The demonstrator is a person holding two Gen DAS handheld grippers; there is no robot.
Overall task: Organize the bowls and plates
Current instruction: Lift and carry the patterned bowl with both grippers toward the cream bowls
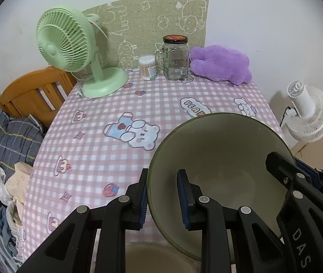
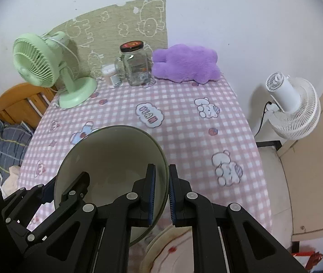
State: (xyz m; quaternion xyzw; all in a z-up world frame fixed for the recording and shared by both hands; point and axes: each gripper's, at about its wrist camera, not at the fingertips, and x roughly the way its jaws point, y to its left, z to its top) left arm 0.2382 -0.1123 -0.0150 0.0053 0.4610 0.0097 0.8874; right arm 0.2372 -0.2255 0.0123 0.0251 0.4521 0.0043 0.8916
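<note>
- My two claws, the left claw [image 1: 163, 196] and the right claw [image 2: 162, 196], are black with blue pads.
- The bowl [image 1: 220, 157] is olive green outside and pale cream inside.
- The tablecloth [image 1: 106, 104] has pink and white checks with cartoon bears.
- One fan [image 1: 70, 45] is mint green, the other fan [image 2: 291, 107] is white.
- The plush toy [image 1: 221, 63] is purple.
- The jar [image 1: 176, 58] is clear glass with a black lid.

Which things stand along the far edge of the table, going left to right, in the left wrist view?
Green fan → tub of cotton swabs → glass jar → purple plush toy.
</note>
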